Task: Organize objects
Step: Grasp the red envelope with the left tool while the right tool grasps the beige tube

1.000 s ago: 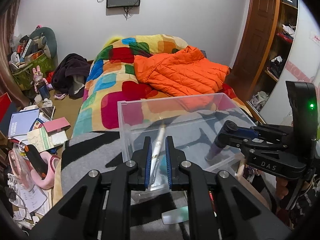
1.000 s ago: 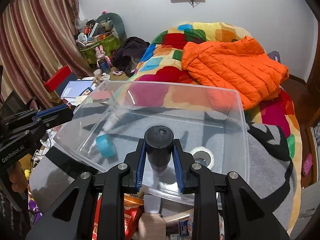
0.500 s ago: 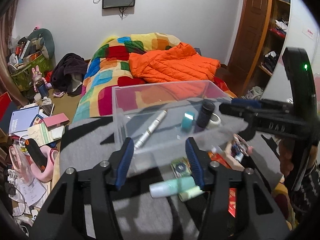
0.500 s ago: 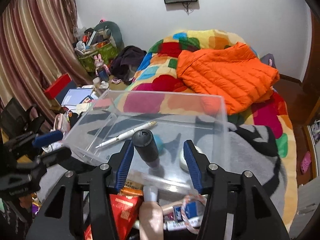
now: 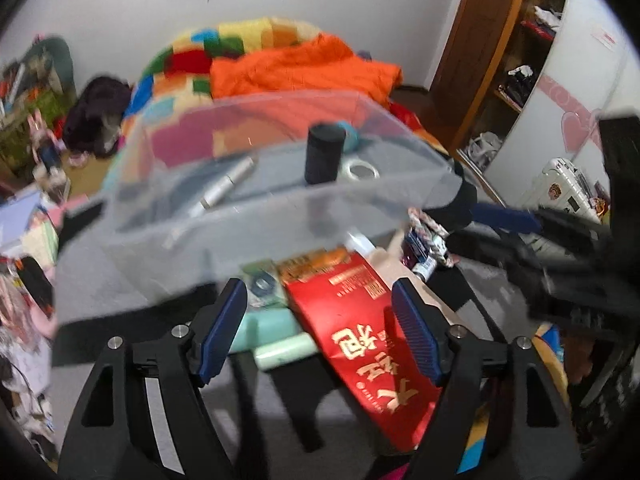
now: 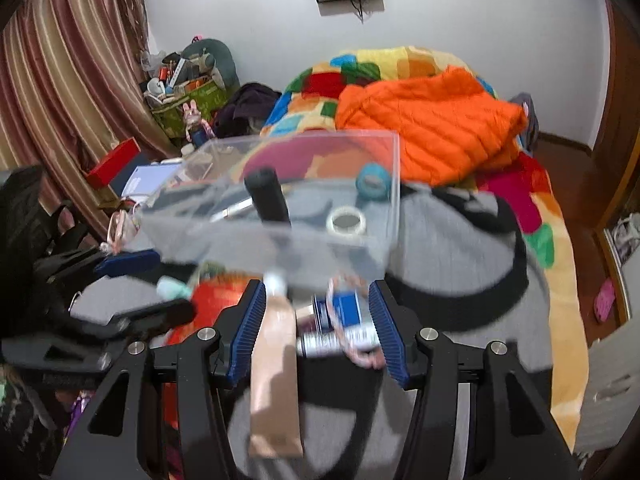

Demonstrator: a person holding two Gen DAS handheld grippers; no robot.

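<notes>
Left gripper [image 5: 318, 334] spread wide, empty, over red packet [image 5: 360, 328] and mint tube [image 5: 286, 350] at 6 o'clock. Right gripper [image 6: 316, 330] likewise released, straddling beige tube [image 6: 276, 376] and blue-labelled tube [image 6: 340, 322], possibly touching; frame blurred. Clear bin [image 6: 380, 200] at 12 o'clock, holding black cylinder [image 6: 267, 196], pen [image 5: 224, 188], tape rolls. Risk: closing on two overlapping items, dragging both; tall cylinder easily toppled by drops.

Blur and cut-offs around your box

Your clear box [image 5: 224, 236] smears near its front wall; the red packet [image 5: 372, 336] runs behind your left tool [image 5: 320, 332].
</notes>
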